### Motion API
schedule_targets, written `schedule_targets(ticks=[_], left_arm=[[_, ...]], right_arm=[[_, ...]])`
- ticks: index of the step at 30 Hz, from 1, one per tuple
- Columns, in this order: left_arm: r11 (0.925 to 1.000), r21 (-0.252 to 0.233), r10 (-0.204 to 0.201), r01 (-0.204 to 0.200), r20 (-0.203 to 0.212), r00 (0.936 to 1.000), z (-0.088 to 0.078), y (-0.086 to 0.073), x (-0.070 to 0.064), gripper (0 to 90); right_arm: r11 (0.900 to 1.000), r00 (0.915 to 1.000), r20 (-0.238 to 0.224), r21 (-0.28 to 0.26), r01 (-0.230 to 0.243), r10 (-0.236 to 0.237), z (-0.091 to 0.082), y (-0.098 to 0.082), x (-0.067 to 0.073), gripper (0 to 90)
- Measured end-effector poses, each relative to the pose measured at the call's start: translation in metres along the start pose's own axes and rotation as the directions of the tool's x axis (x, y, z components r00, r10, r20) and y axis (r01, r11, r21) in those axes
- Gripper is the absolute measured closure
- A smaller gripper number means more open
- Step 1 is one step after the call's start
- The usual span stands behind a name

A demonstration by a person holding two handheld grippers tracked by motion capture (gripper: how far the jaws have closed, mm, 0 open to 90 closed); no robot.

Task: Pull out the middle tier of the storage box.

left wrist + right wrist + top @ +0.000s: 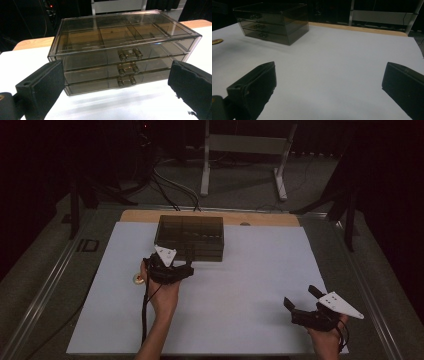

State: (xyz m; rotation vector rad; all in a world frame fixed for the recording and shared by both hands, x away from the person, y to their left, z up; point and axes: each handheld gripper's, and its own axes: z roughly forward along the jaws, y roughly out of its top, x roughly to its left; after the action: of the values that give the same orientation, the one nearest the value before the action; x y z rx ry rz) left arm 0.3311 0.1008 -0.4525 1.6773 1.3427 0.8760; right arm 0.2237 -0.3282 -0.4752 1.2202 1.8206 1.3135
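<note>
Table: I see a wooden top (270,218) under a white sheet (240,285) that covers nearly all of it, leaving a bare strip at the far edge. The plain sheet gives me strong contrast against the dark things on it.

Drawer box: a smoked clear organiser (190,237) stands at the far left-centre of the sheet, its front facing the near side. I count three shallow drawers stacked, all pushed in, each with a small double knob at mid-front. That facing suits a pull toward me.

Left gripper: my left gripper (186,268) sits just near of the box front, aimed at it and apart from it. Its jaws stand wide apart with nothing between them. In the left gripper view the three knobs fall between the jaws, the middle knob (128,68) about centred, so I judge a drawer pull is being lined up.

Left hand: the forearm comes straight up from the near edge, wrist level, hand (162,292) wrapped under the tool.

Right gripper: my right gripper (302,300) waits at the near right corner, well apart from the box. Its jaws gape wide over bare sheet, holding nothing. I take it as parked out of the way.

Small disc: a round, pale item (138,279) lies left of the left hand; what it is I cannot tell.
</note>
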Motion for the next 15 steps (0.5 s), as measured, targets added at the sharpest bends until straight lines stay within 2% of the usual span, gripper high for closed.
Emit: schedule_targets(ticks=[15], left_arm=[[0.9998,0.019,-0.002,0.003,-0.017,0.9999,0.016,-0.001,-0.002,2.3]], right_arm=[[1.0,1.0,0.003,-0.004,-0.007,0.007,-0.001,0.0,0.0,0.0]])
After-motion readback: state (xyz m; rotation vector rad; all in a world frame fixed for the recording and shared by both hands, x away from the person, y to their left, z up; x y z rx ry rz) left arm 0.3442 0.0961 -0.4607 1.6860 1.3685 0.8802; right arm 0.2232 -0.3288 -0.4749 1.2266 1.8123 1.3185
